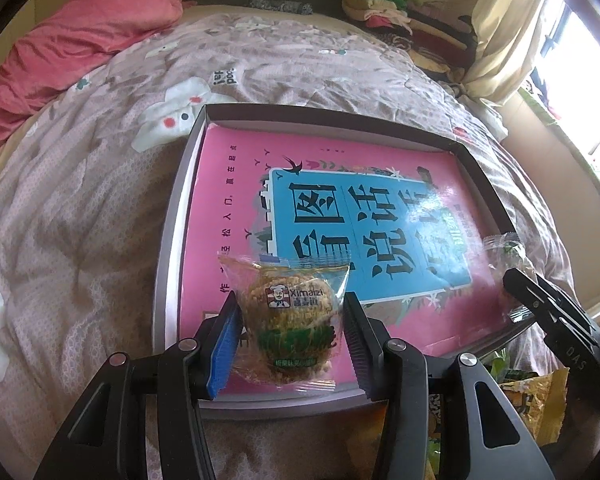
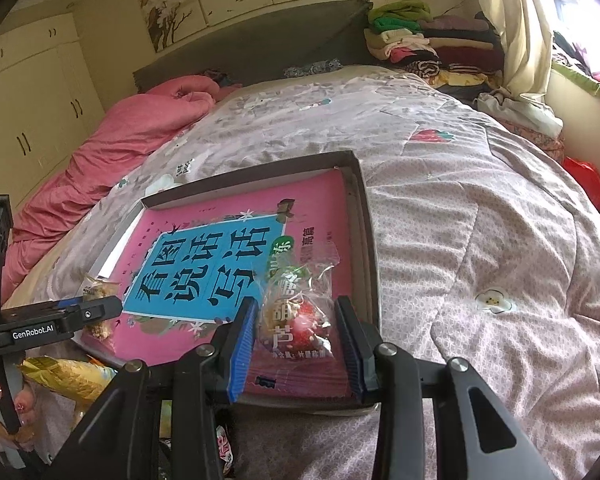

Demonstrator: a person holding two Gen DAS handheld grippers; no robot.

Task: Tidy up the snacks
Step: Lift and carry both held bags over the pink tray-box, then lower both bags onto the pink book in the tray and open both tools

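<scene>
Your left tongs are partly closed on a wrapped rice-cracker cake, held over the near edge of the shallow box. Your right tongs stand a little narrower, pinching a clear candy packet with a red sweet inside, near the box's near right corner. Loose snack bags lie on the bed just short of the box's near edge. You look to be mid-placement: both snacks carried in, neither set down, though whether either wrapper already touches the pink book lining the box is hard to tell. Next, lower each and open, keeping them apart. Beyond lies the quilt.
</scene>
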